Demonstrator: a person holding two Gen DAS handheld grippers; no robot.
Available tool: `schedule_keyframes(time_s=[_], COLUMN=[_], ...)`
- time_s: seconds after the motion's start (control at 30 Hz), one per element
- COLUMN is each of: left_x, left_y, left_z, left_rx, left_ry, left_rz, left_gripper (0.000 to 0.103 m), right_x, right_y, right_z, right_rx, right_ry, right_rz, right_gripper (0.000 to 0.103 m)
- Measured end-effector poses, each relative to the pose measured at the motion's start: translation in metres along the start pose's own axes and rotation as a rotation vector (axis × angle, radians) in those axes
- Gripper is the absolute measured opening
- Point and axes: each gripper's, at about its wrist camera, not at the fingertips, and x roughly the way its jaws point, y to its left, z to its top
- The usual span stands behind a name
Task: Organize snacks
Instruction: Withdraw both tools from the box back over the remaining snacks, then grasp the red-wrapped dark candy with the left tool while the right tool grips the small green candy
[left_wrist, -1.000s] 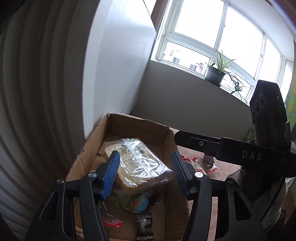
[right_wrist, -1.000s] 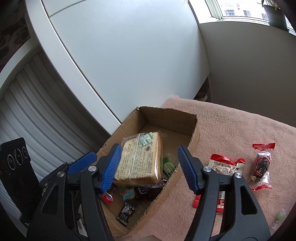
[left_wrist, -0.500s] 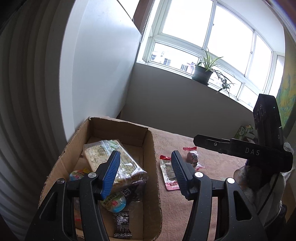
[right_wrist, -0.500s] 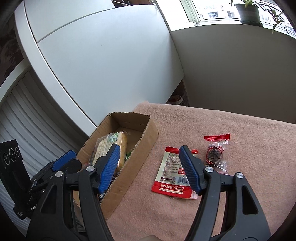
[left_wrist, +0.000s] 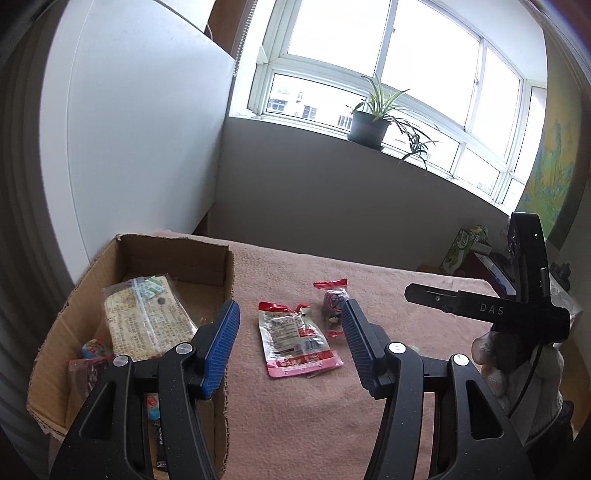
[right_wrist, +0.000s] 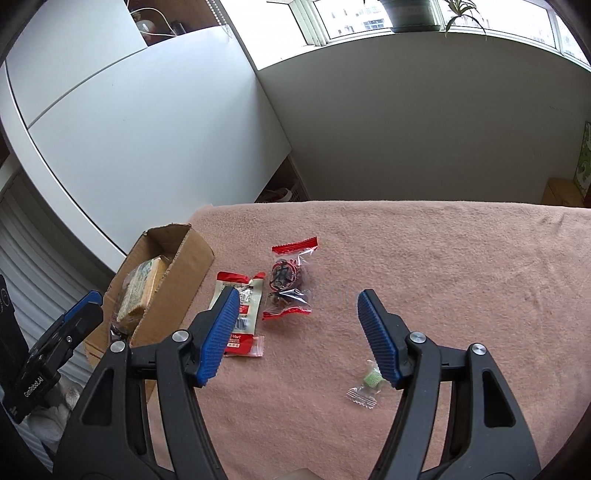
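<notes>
Looking through my left wrist cam, the left tool (left_wrist: 290, 341) is hanging open with nothing between the blue pads. Same on the right wrist cam: the right tool (right_wrist: 295, 332) is spread wide and empty, and its jaws have just been opening a bit more.

The snacks are split up. The cardboard box (left_wrist: 177, 254) sits at the left of the left view, top open, with a wrapped bread loaf (left_wrist: 147, 321) lying flat inside, clear wrap with a green label, plus a few small bright packets under and beside it that I can't make out. Out on the pink cloth over the desk (right_wrist: 443, 266) there are three loose ones: a flat red-and-white pouch (right_wrist: 242, 295) just right of the box, a clear packet with red ends (right_wrist: 290, 277) and dark pieces inside, just beside the pouch, and a little green candy in clear wrap (right_wrist: 369, 382) well apart at lower right of the right view, near the right pad.

Room-wise: the box is at the desk's left edge, close to the white cabinet (right_wrist: 147, 129). The cloth's far edge runs across mid-frame below the grey wall. Right half of the cloth is bare, lots of space.
</notes>
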Motion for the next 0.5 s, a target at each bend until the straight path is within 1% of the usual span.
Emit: schedule_keyframes(time_s=[0.13, 0.3, 0.4, 0.5], left_x=[0.010, 0.031, 0.044, 0.054], left_y=[-0.016, -0.039, -0.051, -0.058], left_z=[-0.003, -0.007, -0.006, -0.005], left_rx=[0.006, 0.037, 0.059, 0.047], left_ry=[0.028, 0.073, 0.100, 0.122], left_rz=[-0.020, -0.021, -0.006, -0.016], left_gripper=[0.056, 0.057, 0.057, 0.057], right_x=[-0.002, 0.006, 0.010, 0.010], right_y=[-0.018, -0.032, -0.039, -0.039], right_z=[-0.011, -0.029, -0.037, -0.043], right_rx=[0.005, 0.006, 0.018, 0.000], right_ry=[0.032, 0.098, 0.133, 0.146], right_rz=[-0.028, -0.077, -0.069, -0.070], right_gripper=[0.069, 0.069, 0.069, 0.069])
